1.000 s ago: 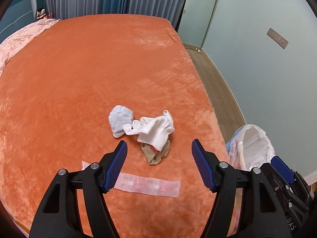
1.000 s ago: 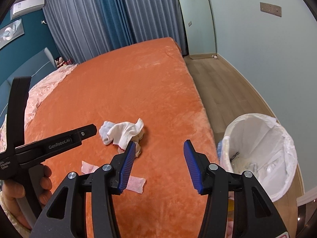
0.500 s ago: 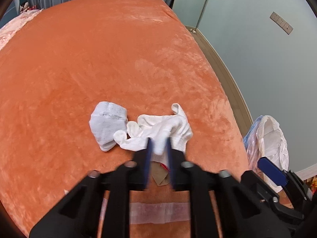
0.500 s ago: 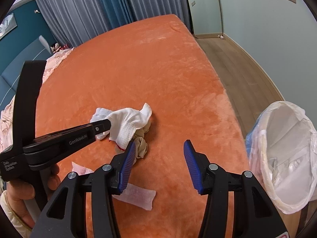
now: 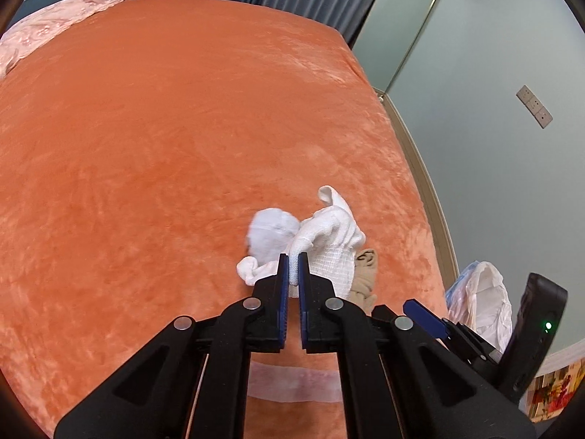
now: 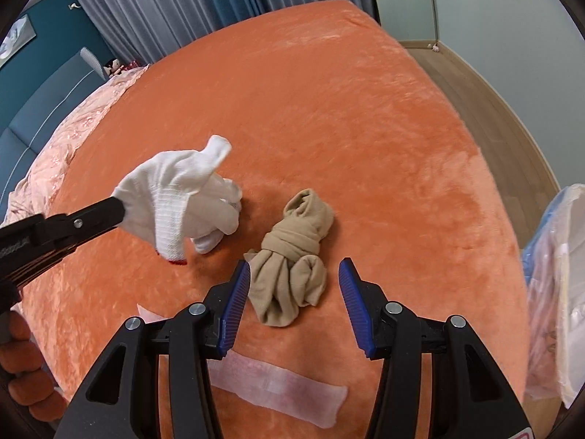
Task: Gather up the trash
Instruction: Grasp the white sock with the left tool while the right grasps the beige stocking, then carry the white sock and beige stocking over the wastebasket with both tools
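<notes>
Left gripper (image 5: 293, 269): pinching 1 white glove (image 6: 172, 197), lifted.
Right gripper (image 6: 294, 301): spread around 1 tan stocking bundle (image 6: 292, 256).
Bed (image 6: 329, 109): 1 gauze strip (image 6: 285, 391) near front edge.
Bin bag (image 5: 482, 303): 1, beside bed's right edge.

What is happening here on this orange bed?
A person is collecting trash from the bed. The left hand-held gripper is shut on a white glove, lifted above the blanket. The right hand-held gripper is open around a knotted beige stocking. A lined bin waits beside the bed.
</notes>
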{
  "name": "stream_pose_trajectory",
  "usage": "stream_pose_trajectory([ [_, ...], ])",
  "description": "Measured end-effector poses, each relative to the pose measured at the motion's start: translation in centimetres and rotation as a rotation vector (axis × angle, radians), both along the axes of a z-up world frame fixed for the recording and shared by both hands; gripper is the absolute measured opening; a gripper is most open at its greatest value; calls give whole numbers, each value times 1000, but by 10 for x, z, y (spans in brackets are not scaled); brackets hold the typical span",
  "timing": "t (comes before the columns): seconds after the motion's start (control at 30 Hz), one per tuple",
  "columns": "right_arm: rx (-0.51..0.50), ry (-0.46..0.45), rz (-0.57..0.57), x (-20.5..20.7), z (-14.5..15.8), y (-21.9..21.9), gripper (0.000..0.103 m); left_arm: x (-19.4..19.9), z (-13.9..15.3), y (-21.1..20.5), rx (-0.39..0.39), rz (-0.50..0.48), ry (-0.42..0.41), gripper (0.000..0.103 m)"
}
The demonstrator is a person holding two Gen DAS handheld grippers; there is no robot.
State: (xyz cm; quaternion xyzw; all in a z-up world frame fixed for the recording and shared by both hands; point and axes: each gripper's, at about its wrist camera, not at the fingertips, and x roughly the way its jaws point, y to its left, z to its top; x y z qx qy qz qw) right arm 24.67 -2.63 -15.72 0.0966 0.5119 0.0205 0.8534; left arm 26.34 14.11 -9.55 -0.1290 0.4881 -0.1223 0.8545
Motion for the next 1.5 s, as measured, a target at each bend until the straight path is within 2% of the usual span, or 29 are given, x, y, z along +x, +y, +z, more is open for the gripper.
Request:
stream_pose_trajectory([
  [0.2,6,62,1,12,-30,12,49,-3,-16,7,5,13,40,5],
  [0.27,27,88,-1,14,-41,12,44,-4,-20,6,9,11,48,5],
  [0.3,27,93,-4,13,-44,11,37,-5,-21,5,11,8,51,4],
  [0.4,45,93,-14,10,-43,6,24,-8,-20,3,8,1,51,5],
  [0.47,63,81,-27,6,-35,0,21,-10,-17,0,3,-1,49,4],
  [0.77,64,-71,-59,-19,39,-27,20,-28,25,-38,-10,-65,-27,4],
  [1.23,73,-367,-165,-86,175,-111,20,-78,135,-133,-29,-205,-234,4],
  [1.5,63,-468,-227,-134,219,-168,20,-116,180,-201,-38,-320,-324,5],
])
